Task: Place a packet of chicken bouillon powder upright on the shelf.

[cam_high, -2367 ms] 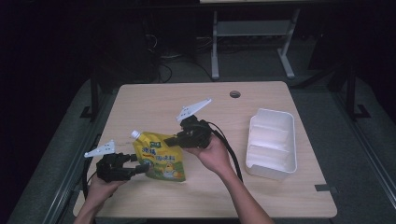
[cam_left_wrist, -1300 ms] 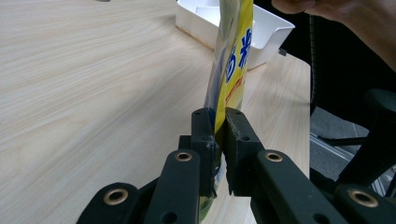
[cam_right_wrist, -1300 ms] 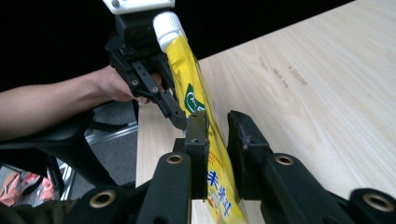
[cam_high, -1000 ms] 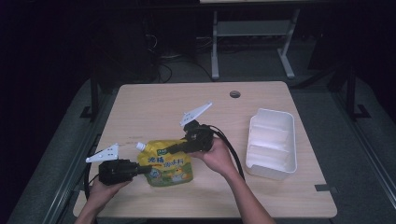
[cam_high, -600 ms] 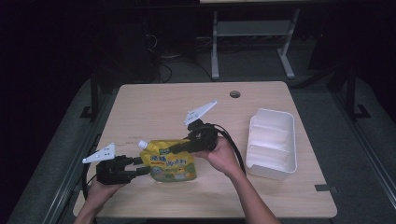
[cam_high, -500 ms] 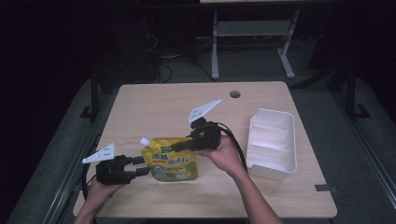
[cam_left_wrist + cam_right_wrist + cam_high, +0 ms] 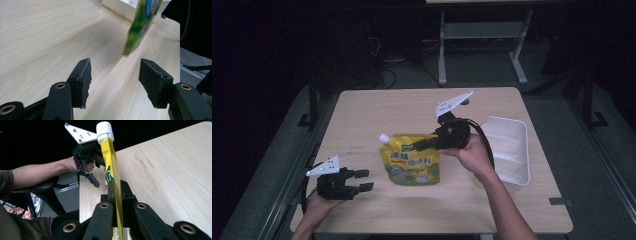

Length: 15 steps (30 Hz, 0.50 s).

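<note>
The left gripper (image 7: 113, 85) hovered over a pale wood-grain surface (image 7: 45, 40), its two black jaws spread apart after just opening, with nothing between them. Beyond the jaws a green-and-yellow pouch (image 7: 141, 23) hung tilted, its lower corner clear of the surface. Behind it stood the edge of a white tray (image 7: 120, 7).

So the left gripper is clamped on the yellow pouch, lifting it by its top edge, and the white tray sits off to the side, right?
Not quite: the right gripper is clamped on the pouch, as the right gripper view shows. The left gripper has just been opening, with nothing between its fingers. The pouch is held by its top edge, and the white tray sits off to the side.
</note>
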{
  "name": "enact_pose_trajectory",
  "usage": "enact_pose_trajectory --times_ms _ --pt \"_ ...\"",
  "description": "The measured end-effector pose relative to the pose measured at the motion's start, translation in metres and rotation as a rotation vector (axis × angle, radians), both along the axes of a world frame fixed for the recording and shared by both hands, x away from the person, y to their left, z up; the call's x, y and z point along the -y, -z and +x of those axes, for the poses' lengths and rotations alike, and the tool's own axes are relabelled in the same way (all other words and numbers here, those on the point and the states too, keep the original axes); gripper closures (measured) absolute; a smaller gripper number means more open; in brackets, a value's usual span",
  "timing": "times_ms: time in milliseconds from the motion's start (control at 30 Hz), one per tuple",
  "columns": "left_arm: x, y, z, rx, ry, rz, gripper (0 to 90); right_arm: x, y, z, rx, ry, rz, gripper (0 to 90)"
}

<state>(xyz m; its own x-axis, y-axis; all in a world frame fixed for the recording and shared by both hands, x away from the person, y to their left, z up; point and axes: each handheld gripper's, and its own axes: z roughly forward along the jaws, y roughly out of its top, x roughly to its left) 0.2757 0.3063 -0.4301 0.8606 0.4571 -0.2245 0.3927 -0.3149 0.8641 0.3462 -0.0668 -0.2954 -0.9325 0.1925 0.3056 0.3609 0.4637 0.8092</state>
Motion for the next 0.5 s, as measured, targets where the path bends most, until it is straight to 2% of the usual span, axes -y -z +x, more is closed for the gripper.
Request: enact_pose_trajectory --times_ms 233,500 --pt "0.001 0.002 0.000 -0.011 0.005 0.018 42.3 0.027 -0.018 0.002 0.031 0.050 -0.013 89.9" --pt "0.000 0.005 0.001 -0.020 0.008 0.016 42.4 0.062 -0.030 0.002 0.045 0.104 0.004 89.9"
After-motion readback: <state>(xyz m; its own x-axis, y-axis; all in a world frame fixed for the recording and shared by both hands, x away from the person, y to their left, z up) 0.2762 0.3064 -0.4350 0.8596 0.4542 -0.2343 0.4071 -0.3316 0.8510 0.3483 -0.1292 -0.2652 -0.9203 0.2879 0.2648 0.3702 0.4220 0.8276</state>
